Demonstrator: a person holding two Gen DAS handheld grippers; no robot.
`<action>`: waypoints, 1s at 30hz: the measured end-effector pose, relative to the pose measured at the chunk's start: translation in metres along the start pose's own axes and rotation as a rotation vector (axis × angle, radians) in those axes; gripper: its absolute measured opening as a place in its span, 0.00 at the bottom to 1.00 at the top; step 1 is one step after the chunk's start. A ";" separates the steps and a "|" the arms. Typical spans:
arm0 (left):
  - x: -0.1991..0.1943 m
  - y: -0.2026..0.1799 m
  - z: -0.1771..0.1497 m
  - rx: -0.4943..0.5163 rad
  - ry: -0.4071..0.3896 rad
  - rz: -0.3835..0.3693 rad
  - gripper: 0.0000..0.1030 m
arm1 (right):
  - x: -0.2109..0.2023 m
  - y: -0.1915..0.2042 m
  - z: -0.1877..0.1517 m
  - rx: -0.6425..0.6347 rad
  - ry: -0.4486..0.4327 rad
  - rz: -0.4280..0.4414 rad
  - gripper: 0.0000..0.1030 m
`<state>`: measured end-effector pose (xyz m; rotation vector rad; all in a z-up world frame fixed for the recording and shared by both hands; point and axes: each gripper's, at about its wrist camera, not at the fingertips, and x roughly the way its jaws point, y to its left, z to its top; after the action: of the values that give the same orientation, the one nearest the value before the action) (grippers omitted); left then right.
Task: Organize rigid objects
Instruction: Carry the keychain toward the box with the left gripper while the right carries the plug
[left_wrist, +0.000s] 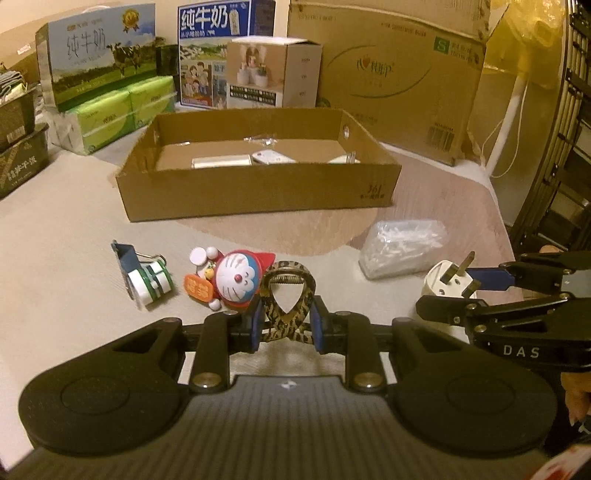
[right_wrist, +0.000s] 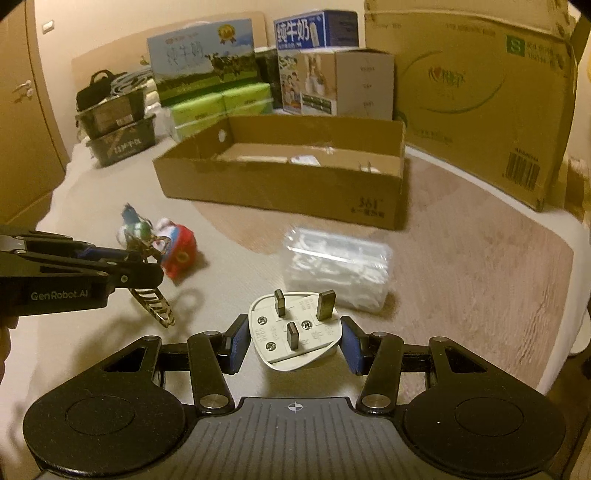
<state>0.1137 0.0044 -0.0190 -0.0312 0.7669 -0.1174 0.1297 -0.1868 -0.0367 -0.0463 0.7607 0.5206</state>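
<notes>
My left gripper (left_wrist: 286, 326) is shut on a leopard-print hair clip (left_wrist: 288, 295), held just above the table; the clip also shows in the right wrist view (right_wrist: 155, 306). My right gripper (right_wrist: 293, 341) is shut on a white three-pin plug (right_wrist: 293, 328), pins up; the plug also shows in the left wrist view (left_wrist: 448, 282). A Doraemon toy (left_wrist: 234, 278) and a binder clip with tape rolls (left_wrist: 142, 275) lie on the table ahead of the left gripper. An open cardboard tray (left_wrist: 258, 192) holding several white items stands farther ahead.
A clear plastic box of white sticks (left_wrist: 402, 245) lies right of centre, ahead of the plug. Milk cartons (left_wrist: 99, 55), tissue packs (left_wrist: 122, 110) and a big cardboard box (left_wrist: 399, 74) line the back. Dark baskets (right_wrist: 118, 136) stand at far left.
</notes>
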 end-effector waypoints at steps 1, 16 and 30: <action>-0.003 0.000 0.001 0.001 -0.005 0.003 0.22 | -0.001 0.001 0.002 -0.001 -0.003 0.001 0.50; -0.041 0.010 0.002 -0.018 -0.059 0.024 0.22 | -0.023 0.022 0.016 -0.019 -0.044 0.022 0.50; -0.053 0.022 0.017 -0.021 -0.093 0.035 0.22 | -0.029 0.029 0.024 -0.038 -0.058 0.030 0.50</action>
<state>0.0892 0.0323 0.0282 -0.0425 0.6752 -0.0739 0.1139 -0.1686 0.0042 -0.0555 0.6957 0.5625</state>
